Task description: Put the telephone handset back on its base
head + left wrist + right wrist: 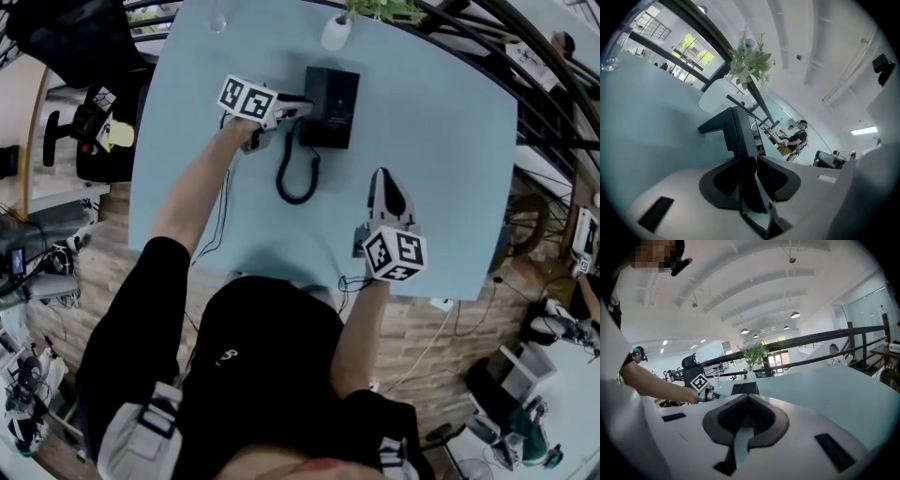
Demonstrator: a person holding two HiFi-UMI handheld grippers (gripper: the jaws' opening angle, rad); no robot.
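The black handset [736, 133] is pinched tight in the left gripper [298, 110], at 9 o'clock of the base [336, 103]. I cannot tell if it sits in place. Its curly cord [298, 192] loops toward 6 o'clock on the blue table [450, 169]. The right gripper [380, 178] is at 5 o'clock, its jaws closed on nothing.

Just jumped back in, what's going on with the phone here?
The left gripper is shut on the black handset at the edge of the telephone base, with the cord looping across the blue table. Whether it is seated yet can't be told. The right gripper is shut and empty, away from the phone.
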